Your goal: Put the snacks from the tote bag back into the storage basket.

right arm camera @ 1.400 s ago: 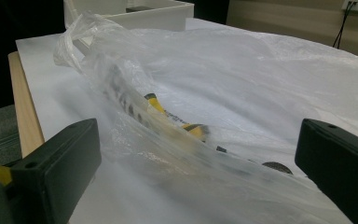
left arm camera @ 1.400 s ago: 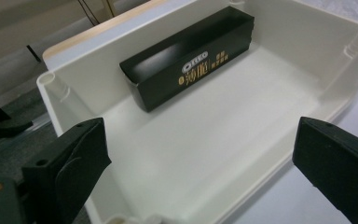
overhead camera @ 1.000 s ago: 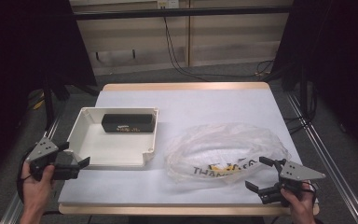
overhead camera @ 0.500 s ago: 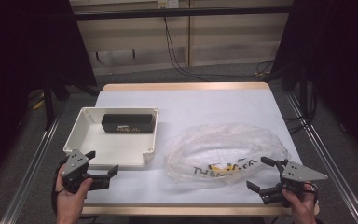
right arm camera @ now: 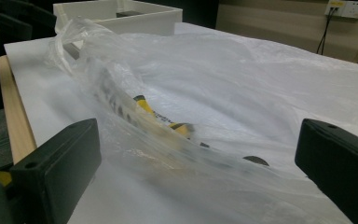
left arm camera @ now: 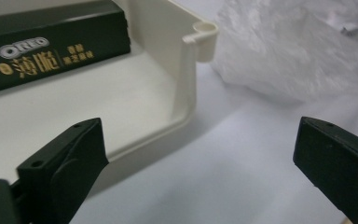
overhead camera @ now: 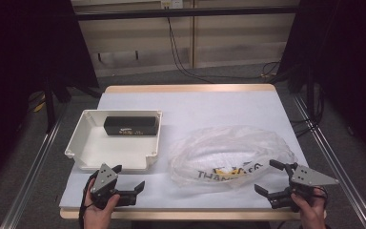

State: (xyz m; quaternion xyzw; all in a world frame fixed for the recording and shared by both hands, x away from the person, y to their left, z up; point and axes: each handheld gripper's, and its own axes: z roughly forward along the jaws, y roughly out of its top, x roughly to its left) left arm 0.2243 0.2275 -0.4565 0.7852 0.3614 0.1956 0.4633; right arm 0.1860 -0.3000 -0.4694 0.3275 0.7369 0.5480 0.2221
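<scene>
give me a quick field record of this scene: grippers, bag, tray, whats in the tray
left gripper: open, holding nothing, over the table's near edge just in front of the tray
right gripper: open, holding nothing, at the bag's near right edge
plastic bag: translucent, crumpled, lying on the table right of the tray, dark and yellow print
tray: white, rectangular, open top
black box: lies in the tray along its far wall
table: white top

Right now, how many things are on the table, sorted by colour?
White: 2, the tray and the plastic bag
Black: 1, the cookie box lying in the tray
Total: 3
</scene>
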